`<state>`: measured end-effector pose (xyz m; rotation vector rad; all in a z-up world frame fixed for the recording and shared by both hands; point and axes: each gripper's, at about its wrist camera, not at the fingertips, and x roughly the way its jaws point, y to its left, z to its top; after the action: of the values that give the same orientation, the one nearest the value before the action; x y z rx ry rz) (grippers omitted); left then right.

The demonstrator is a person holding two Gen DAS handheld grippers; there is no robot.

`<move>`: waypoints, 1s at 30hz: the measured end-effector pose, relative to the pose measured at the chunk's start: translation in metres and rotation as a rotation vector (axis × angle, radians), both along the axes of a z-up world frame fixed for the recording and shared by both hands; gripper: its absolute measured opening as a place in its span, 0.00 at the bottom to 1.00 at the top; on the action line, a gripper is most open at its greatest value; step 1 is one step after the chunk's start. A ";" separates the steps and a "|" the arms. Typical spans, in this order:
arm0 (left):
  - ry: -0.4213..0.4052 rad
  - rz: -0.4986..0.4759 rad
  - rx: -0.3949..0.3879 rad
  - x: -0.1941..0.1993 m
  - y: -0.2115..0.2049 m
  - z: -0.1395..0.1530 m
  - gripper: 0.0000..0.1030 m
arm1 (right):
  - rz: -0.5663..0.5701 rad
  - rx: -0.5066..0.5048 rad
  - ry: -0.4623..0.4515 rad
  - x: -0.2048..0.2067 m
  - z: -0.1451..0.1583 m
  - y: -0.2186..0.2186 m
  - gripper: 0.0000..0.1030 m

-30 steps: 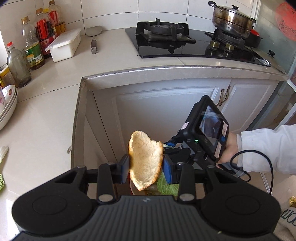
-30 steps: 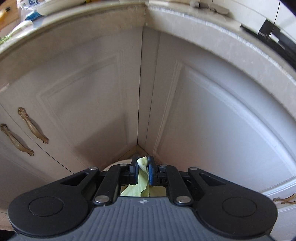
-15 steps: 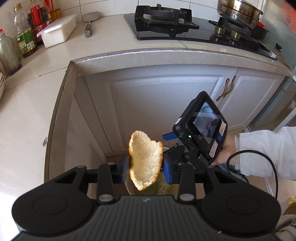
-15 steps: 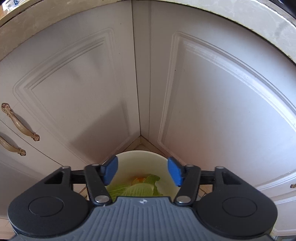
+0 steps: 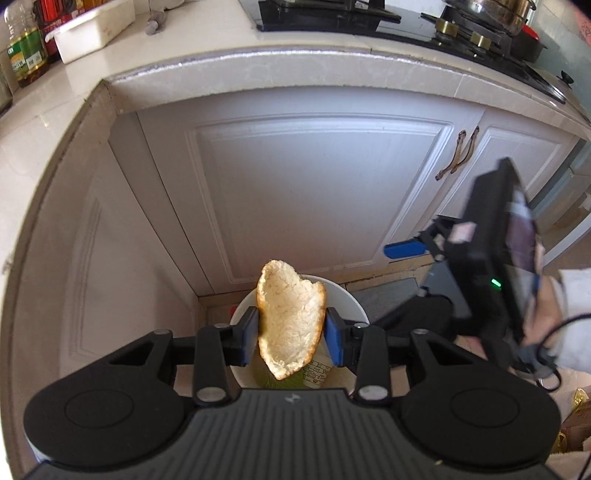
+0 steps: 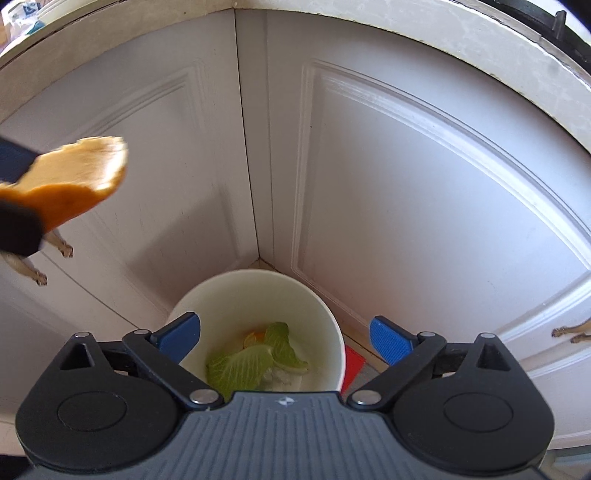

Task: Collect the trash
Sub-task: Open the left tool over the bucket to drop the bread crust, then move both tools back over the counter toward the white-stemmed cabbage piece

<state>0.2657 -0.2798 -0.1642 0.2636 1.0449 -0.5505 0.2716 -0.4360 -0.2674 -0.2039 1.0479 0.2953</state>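
Note:
My left gripper is shut on a curled orange peel, pale inside and orange outside, and holds it above a white trash bin on the floor in the cabinet corner. The peel also shows at the left edge of the right wrist view. My right gripper is open and empty, right above the bin. A green lettuce leaf and an orange scrap lie inside the bin. The right gripper also shows in the left wrist view, off to the right.
White cabinet doors with bronze handles close in behind the bin. The countertop edge overhangs above. On the counter are a white box, oil bottles and a black gas stove with a pot.
My right gripper opened and dropped the lettuce leaf into the bin, then drew back to the right. My left gripper came down with the peel over the bin.

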 end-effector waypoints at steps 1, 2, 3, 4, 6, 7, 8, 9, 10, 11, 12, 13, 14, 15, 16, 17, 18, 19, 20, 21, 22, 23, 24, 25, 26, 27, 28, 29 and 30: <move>0.006 0.003 0.001 0.002 -0.003 -0.005 0.35 | 0.000 -0.011 -0.003 -0.005 0.001 -0.001 0.98; 0.012 0.002 0.001 0.003 -0.006 -0.010 0.35 | 0.000 -0.018 -0.005 -0.009 0.002 -0.002 0.98; 0.014 0.005 0.003 0.004 -0.010 -0.014 0.35 | -0.001 -0.021 -0.005 -0.014 0.004 -0.004 0.98; 0.017 0.005 0.004 0.005 -0.014 -0.018 0.35 | -0.004 -0.023 -0.007 -0.018 0.005 -0.005 0.98; 0.033 0.001 0.005 0.008 -0.022 -0.028 0.36 | -0.009 -0.026 -0.013 -0.026 0.009 -0.008 0.98; 0.041 0.001 0.002 0.010 -0.025 -0.032 0.38 | -0.012 -0.030 -0.016 -0.030 0.010 -0.010 0.98; 0.042 -0.004 0.005 0.011 -0.030 -0.037 0.41 | -0.015 -0.036 -0.021 -0.033 0.012 -0.012 0.98; 0.036 -0.006 0.009 0.012 -0.034 -0.041 0.44 | -0.018 -0.040 -0.024 -0.035 0.013 -0.014 0.98; 0.029 -0.006 0.016 0.013 -0.038 -0.044 0.49 | -0.023 -0.044 -0.024 -0.038 0.014 -0.016 0.99; 0.025 -0.011 0.023 0.014 -0.043 -0.048 0.54 | -0.031 -0.046 -0.025 -0.041 0.016 -0.018 0.99; 0.022 -0.017 0.025 0.015 -0.046 -0.052 0.66 | -0.041 -0.045 -0.026 -0.043 0.017 -0.021 0.99; 0.019 -0.022 0.025 0.016 -0.048 -0.054 0.75 | -0.051 -0.040 -0.023 -0.046 0.018 -0.024 0.99; 0.015 -0.024 0.025 0.016 -0.051 -0.056 0.77 | -0.061 -0.035 -0.020 -0.047 0.019 -0.026 0.99; 0.014 -0.027 0.026 0.017 -0.052 -0.060 0.80 | -0.070 -0.031 -0.020 -0.049 0.020 -0.028 0.99; 0.017 -0.029 0.029 0.018 -0.054 -0.061 0.81 | -0.077 -0.028 -0.020 -0.053 0.021 -0.030 1.00; 0.016 -0.029 0.032 0.019 -0.056 -0.063 0.81 | -0.081 -0.026 -0.019 -0.054 0.022 -0.030 1.00; 0.014 -0.026 0.033 0.019 -0.057 -0.064 0.81 | -0.084 -0.028 -0.019 -0.053 0.022 -0.030 1.00; 0.015 -0.023 0.034 0.019 -0.058 -0.065 0.81 | -0.084 -0.031 -0.021 -0.054 0.023 -0.031 1.00; 0.017 -0.022 0.034 0.020 -0.058 -0.065 0.81 | -0.085 -0.032 -0.021 -0.055 0.023 -0.030 1.00; 0.015 -0.021 0.033 0.020 -0.059 -0.065 0.81 | -0.085 -0.030 -0.021 -0.054 0.024 -0.030 1.00; 0.012 -0.021 0.034 0.019 -0.060 -0.065 0.81 | -0.086 -0.028 -0.023 -0.053 0.025 -0.029 1.00; 0.009 -0.021 0.034 0.018 -0.059 -0.064 0.81 | -0.085 -0.027 -0.025 -0.052 0.026 -0.028 1.00; 0.006 -0.022 0.032 0.017 -0.060 -0.063 0.81 | -0.084 -0.025 -0.026 -0.051 0.025 -0.029 1.00; 0.003 -0.022 0.031 0.016 -0.059 -0.062 0.81 | -0.083 -0.025 -0.028 -0.050 0.026 -0.029 1.00; 0.002 -0.019 0.032 0.016 -0.058 -0.060 0.81 | -0.081 -0.028 -0.031 -0.050 0.027 -0.029 1.00; 0.002 -0.017 0.032 0.015 -0.057 -0.058 0.81 | -0.077 -0.031 -0.031 -0.049 0.027 -0.028 1.00; -0.003 -0.015 0.026 0.013 -0.055 -0.055 0.81 | -0.072 -0.034 -0.033 -0.053 0.029 -0.028 1.00; -0.010 -0.015 0.020 0.011 -0.054 -0.051 0.81 | -0.068 -0.036 -0.037 -0.053 0.031 -0.027 1.00; -0.017 -0.015 0.019 0.010 -0.052 -0.048 0.81 | -0.063 -0.037 -0.040 -0.053 0.034 -0.026 1.00</move>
<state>0.2760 -0.3320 -0.2119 0.2925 1.0331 -0.5512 0.2185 -0.4620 -0.2337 -0.2084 1.0187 0.2141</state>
